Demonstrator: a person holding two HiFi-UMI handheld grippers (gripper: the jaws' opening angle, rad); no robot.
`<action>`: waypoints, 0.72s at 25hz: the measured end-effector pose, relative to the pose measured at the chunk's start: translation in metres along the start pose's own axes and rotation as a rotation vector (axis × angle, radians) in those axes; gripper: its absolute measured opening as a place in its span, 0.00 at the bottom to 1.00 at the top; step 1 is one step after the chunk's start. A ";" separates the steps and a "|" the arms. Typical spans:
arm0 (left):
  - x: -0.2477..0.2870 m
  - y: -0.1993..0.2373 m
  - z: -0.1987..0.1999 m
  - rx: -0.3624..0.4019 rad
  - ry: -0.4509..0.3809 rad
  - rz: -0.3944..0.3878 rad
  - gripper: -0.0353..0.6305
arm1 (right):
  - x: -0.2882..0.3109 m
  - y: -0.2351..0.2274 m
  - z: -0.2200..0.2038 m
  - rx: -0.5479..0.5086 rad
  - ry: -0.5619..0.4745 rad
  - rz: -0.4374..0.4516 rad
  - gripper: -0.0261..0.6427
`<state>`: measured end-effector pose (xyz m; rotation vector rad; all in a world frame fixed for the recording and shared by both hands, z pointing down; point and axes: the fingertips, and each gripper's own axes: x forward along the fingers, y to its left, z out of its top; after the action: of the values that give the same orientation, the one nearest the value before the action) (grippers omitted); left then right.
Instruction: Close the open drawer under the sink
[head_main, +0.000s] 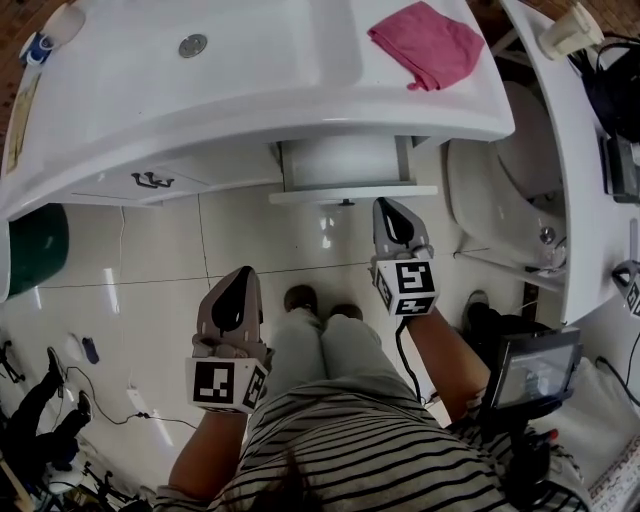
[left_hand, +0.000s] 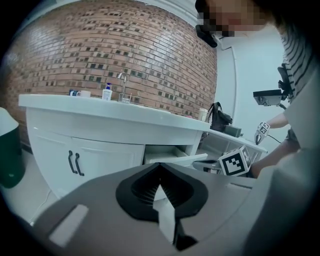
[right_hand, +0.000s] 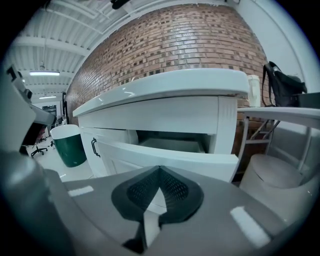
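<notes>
One sink with one drain sits in one white table. One drawer stands open under it. One pink cloth lies on the table, along with one tap and one bottle. The cabinet door bears two black handles. There are two claws, the left claw and the right claw, each with one marker cube. On the floor are one green bin, one toilet and two shoes.

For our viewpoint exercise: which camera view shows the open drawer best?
The right gripper view: the open drawer fills the middle, front panel and inside both visible. The head view shows it from above, projecting under the sink; the left gripper view shows it small.
</notes>
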<state>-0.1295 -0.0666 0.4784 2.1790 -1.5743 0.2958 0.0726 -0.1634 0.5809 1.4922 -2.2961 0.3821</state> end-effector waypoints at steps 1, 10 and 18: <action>-0.002 0.003 0.001 -0.003 0.001 0.006 0.07 | 0.004 -0.002 0.004 -0.005 -0.001 -0.002 0.04; -0.011 0.032 -0.001 -0.016 0.002 0.059 0.07 | 0.049 -0.021 0.032 0.006 -0.012 -0.024 0.04; -0.012 0.046 -0.008 -0.006 -0.005 0.085 0.07 | 0.089 -0.033 0.044 0.038 -0.032 -0.035 0.04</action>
<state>-0.1763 -0.0649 0.4907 2.1130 -1.6713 0.3120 0.0627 -0.2672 0.5824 1.5653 -2.2956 0.3966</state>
